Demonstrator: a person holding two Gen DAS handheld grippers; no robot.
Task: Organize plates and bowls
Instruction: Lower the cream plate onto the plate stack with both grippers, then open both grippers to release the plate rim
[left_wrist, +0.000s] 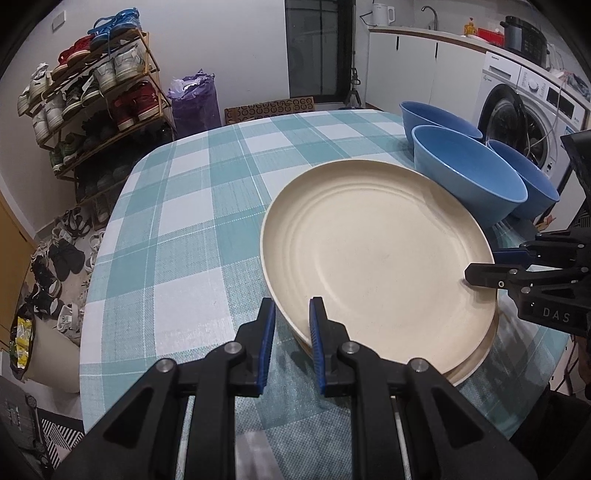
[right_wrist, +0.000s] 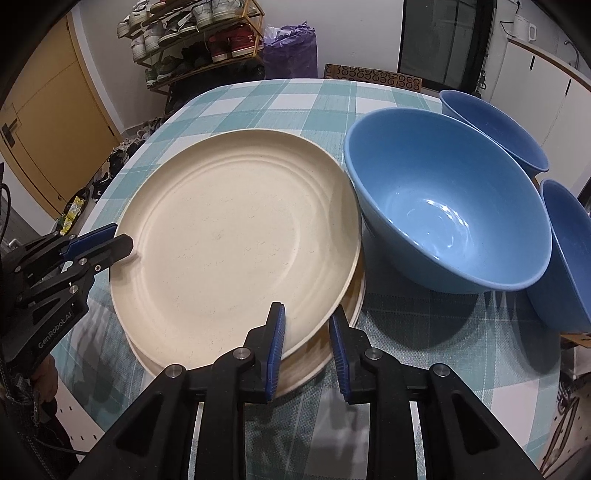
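A cream plate (left_wrist: 373, 251) (right_wrist: 236, 236) lies tilted on top of a second cream plate (left_wrist: 476, 354) (right_wrist: 317, 363) on the checked tablecloth. My left gripper (left_wrist: 291, 321) (right_wrist: 120, 238) is shut on the upper plate's near-left rim. At the opposite rim, my right gripper (right_wrist: 308, 325) (left_wrist: 487, 264) straddles the edge: one pad touches the rim, and a dark gap shows beside the other pad. Three blue bowls stand just right of the plates: a near one (right_wrist: 447, 206) (left_wrist: 469, 177) touching the upper plate, a far one (right_wrist: 491, 125) and one at the right edge (right_wrist: 565, 254).
The round table (left_wrist: 177, 206) has bare checked cloth to the left of and behind the plates. Beyond it are a shoe rack (left_wrist: 96, 96), a purple bag (left_wrist: 194, 99), shoes on the floor, and a washing machine (left_wrist: 524, 110) past the bowls.
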